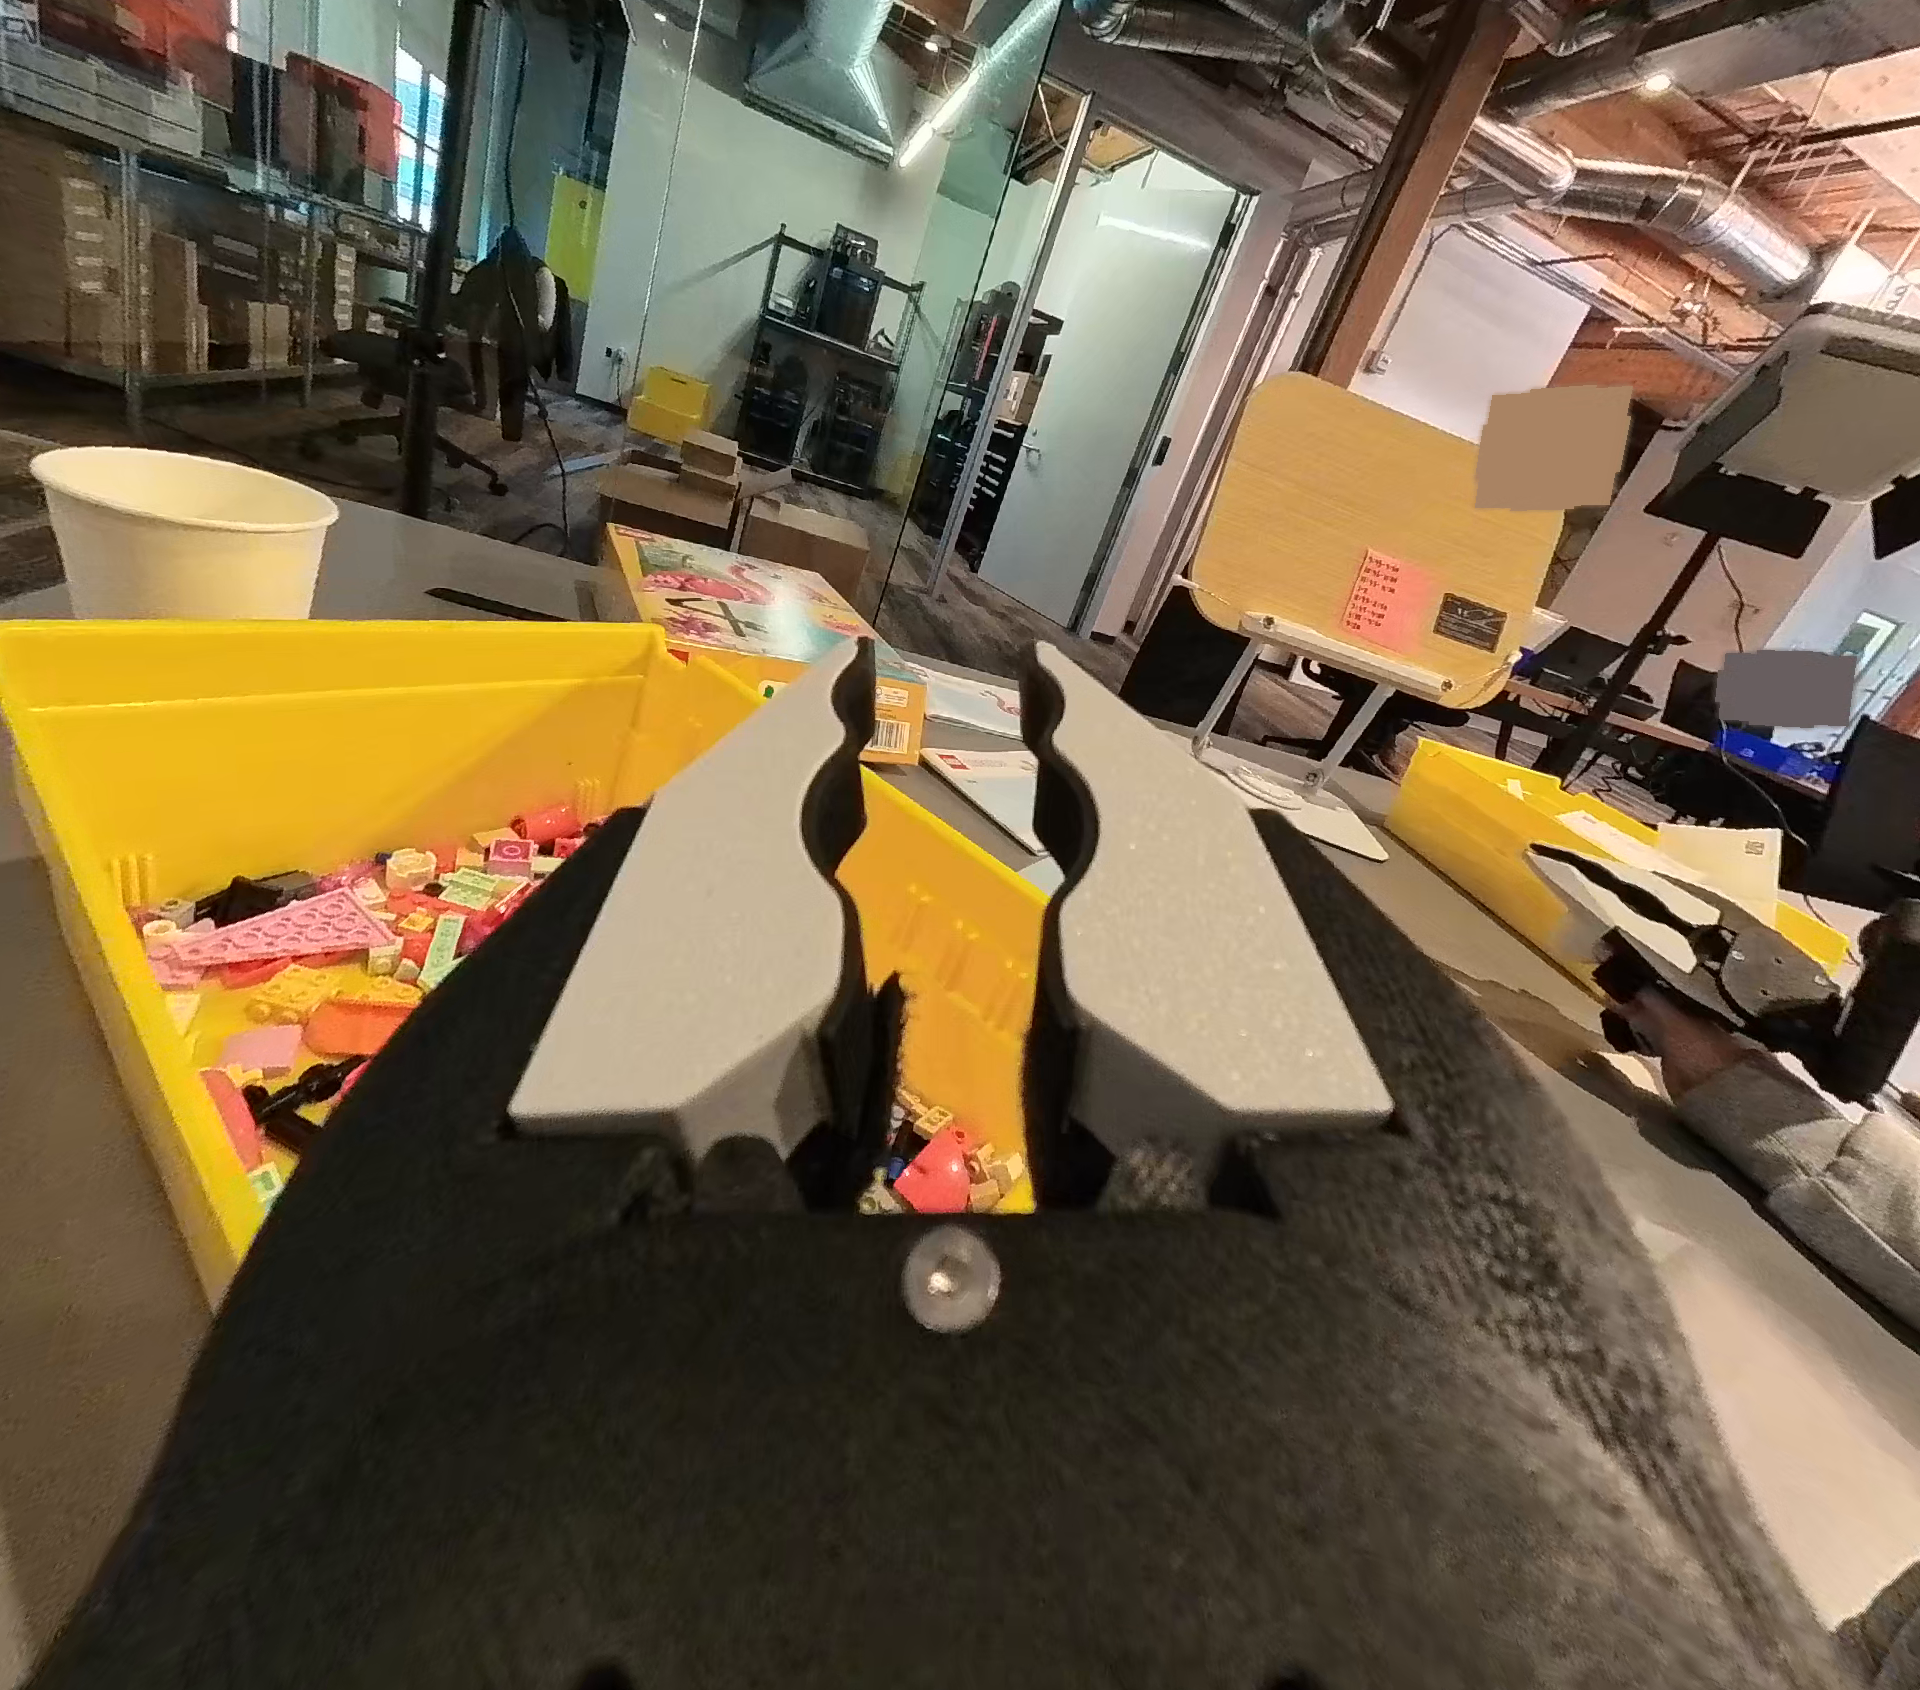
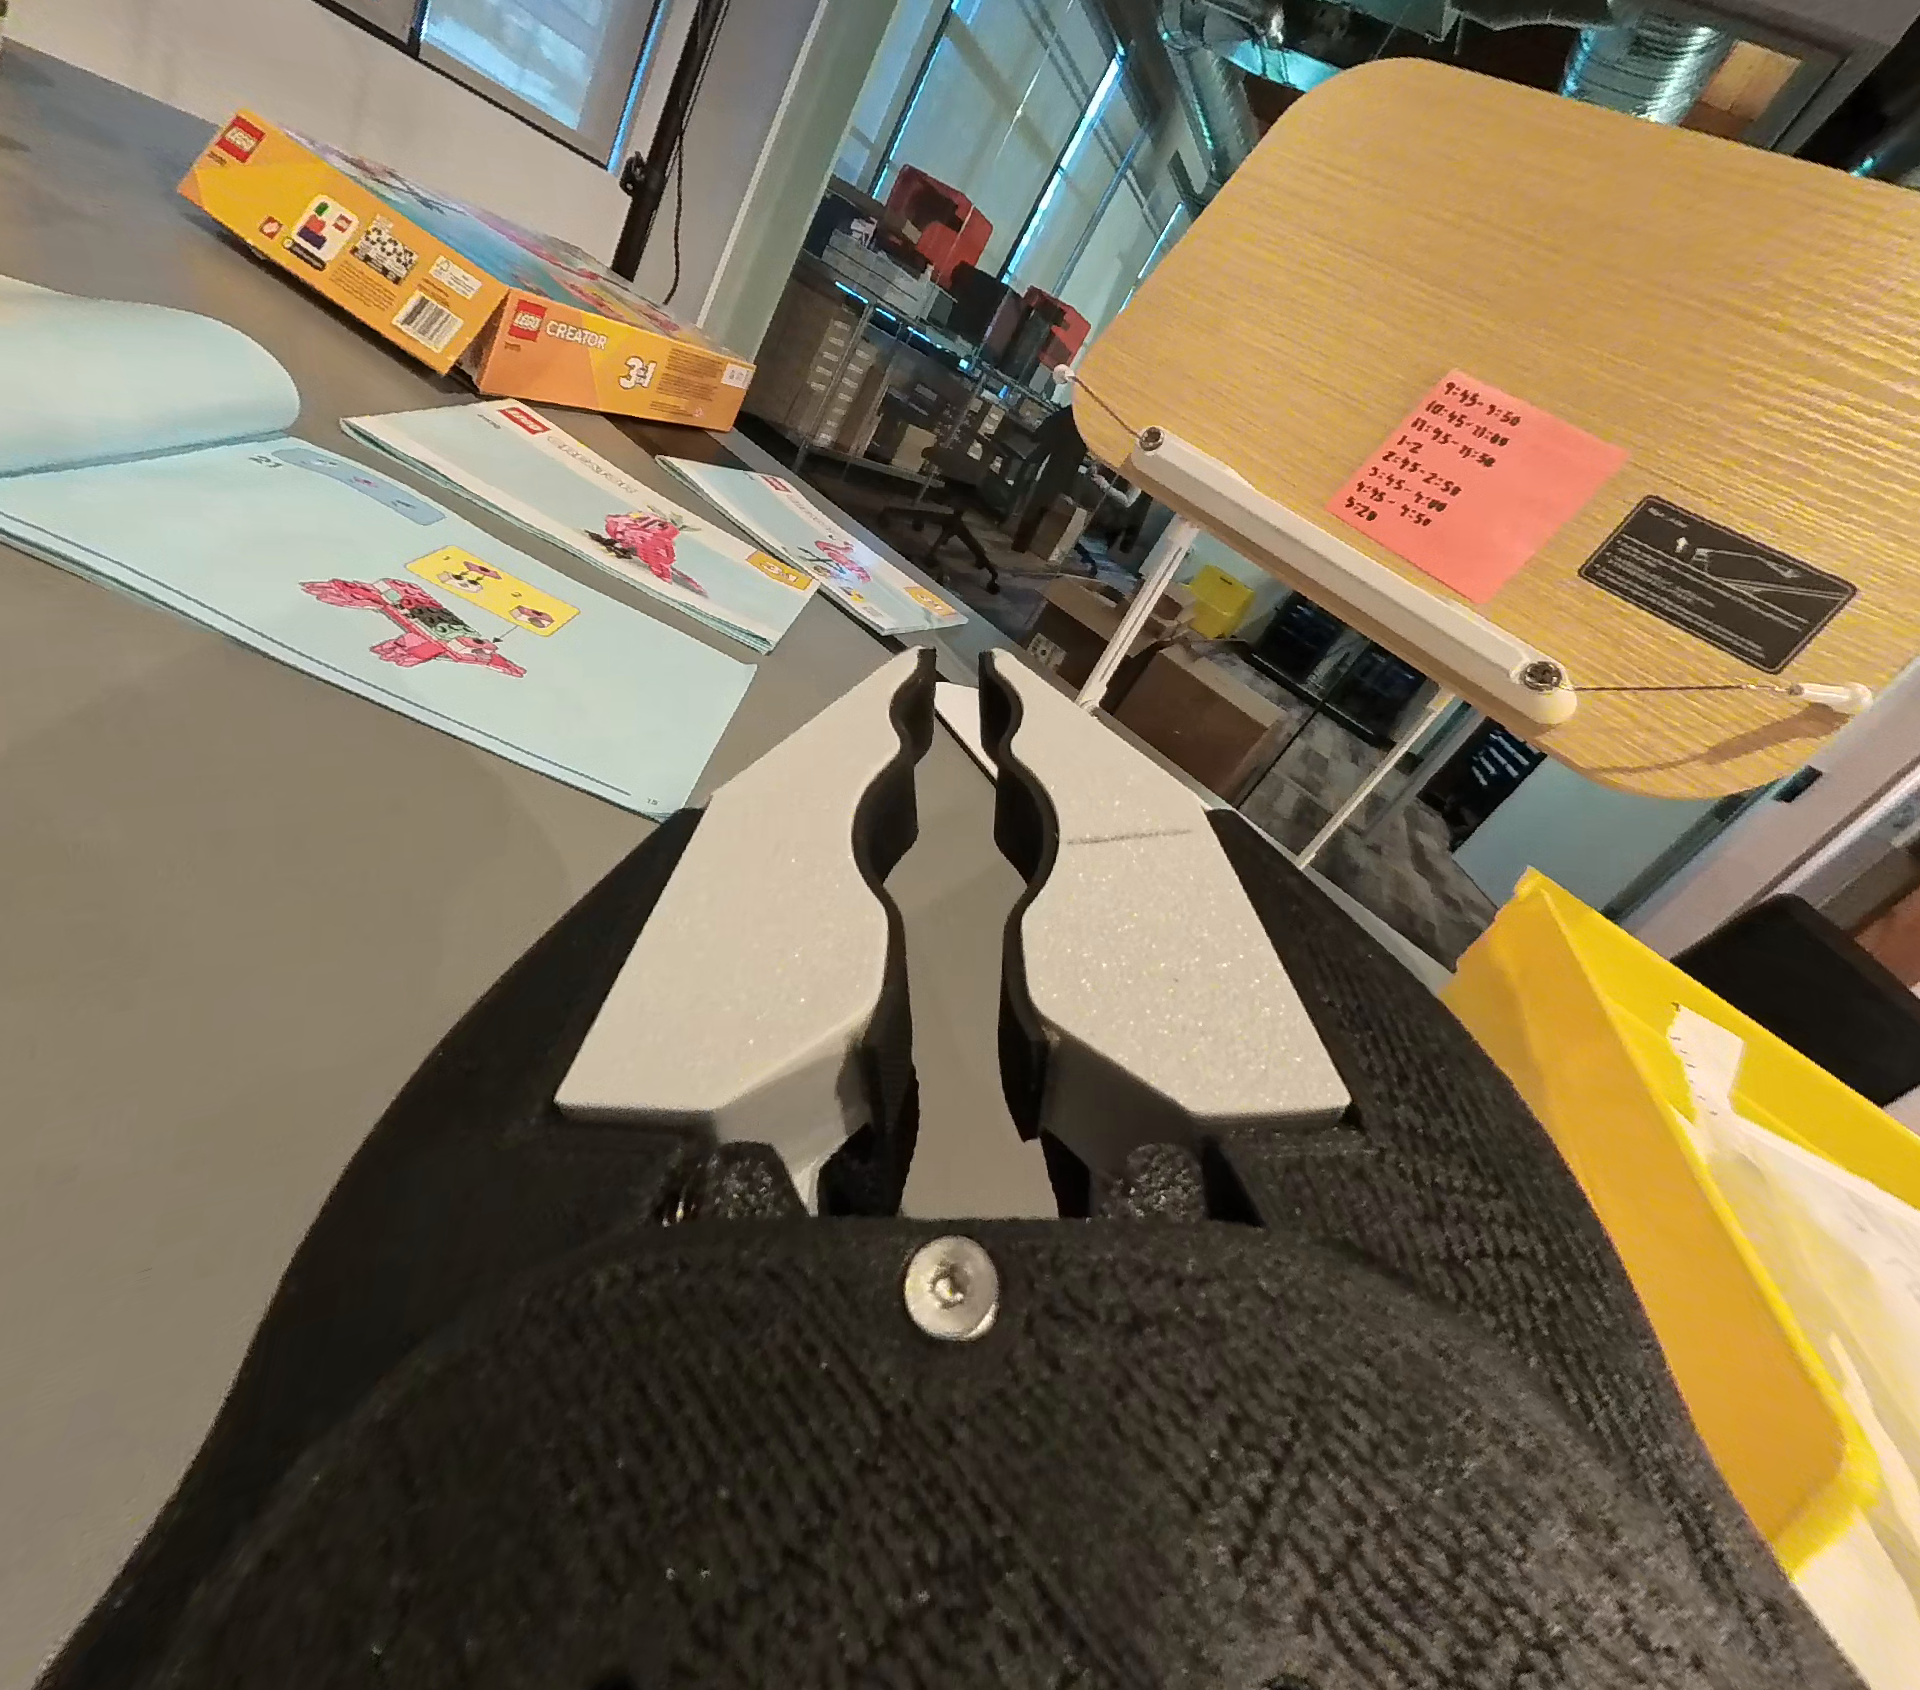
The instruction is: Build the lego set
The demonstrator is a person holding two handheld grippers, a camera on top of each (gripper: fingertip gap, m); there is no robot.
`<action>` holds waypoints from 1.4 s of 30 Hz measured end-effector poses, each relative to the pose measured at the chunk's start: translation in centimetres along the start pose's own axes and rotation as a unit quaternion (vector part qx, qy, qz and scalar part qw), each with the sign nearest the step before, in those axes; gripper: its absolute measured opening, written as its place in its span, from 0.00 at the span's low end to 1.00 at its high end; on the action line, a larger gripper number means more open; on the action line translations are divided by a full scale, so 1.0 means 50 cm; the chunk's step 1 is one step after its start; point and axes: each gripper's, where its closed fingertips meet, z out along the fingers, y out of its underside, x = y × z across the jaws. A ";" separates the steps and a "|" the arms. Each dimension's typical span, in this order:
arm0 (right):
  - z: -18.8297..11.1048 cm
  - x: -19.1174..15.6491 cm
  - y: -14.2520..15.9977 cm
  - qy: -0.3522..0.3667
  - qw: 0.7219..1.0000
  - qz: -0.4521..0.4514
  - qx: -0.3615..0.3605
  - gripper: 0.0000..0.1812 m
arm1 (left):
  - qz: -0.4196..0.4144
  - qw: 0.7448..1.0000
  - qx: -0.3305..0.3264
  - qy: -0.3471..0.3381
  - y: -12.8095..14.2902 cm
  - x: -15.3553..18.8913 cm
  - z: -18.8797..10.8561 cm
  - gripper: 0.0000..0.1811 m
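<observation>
A yellow bin (image 1: 312, 653) holds several loose pink, coral, black and pale lego pieces (image 1: 343, 923). My left gripper (image 1: 951, 674) is open and empty, hovering over the bin's right side and pointing past its far wall. My right gripper (image 2: 956, 674) is empty with its jaws only slightly apart, low over the grey table (image 2: 260, 861). It also shows in the left wrist view (image 1: 1621, 913), to the right by a second yellow bin (image 1: 1475, 819). An open instruction booklet (image 2: 395, 591) lies ahead and left of the right gripper.
A white paper cup (image 1: 182, 534) stands behind the bin. The orange lego box (image 2: 436, 269) and two closed booklets (image 2: 603, 508) lie farther back. A wooden board on a white stand (image 2: 1507, 352) rises at right. The second yellow bin (image 2: 1621, 1173) holds papers. A grey sleeve (image 1: 1787, 1152) rests on the table. The grippers' ends are close to 55 centimeters from one another.
</observation>
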 end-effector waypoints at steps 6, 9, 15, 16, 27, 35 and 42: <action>-0.002 0.000 0.001 -0.001 1.000 -0.004 -0.002 0.03 | 0.004 1.000 0.003 -0.007 -0.007 -0.007 -0.009 0.14; -0.003 0.000 0.001 -0.001 1.000 -0.006 -0.002 0.03 | 0.009 1.000 -0.014 0.012 -0.002 0.002 -0.009 0.03; -0.003 0.001 0.004 0.002 1.000 -0.016 -0.007 0.02 | 0.025 0.969 -0.238 0.056 0.098 0.016 0.040 0.00; -0.003 0.001 0.006 0.003 1.000 -0.018 -0.010 0.02 | 0.034 0.953 -0.295 0.063 0.128 0.017 0.045 0.00; -0.005 0.027 0.021 0.033 0.999 -0.017 -0.029 0.02 | 0.055 0.842 -0.536 0.027 0.292 -0.064 0.089 0.08; -0.002 0.020 0.026 0.025 0.999 -0.026 -0.039 0.02 | 0.121 0.776 -0.618 0.020 0.345 -0.108 0.117 0.38; -0.003 0.018 0.028 0.023 0.999 -0.027 -0.042 0.02 | 0.192 0.708 -0.678 0.045 0.389 -0.121 0.115 0.33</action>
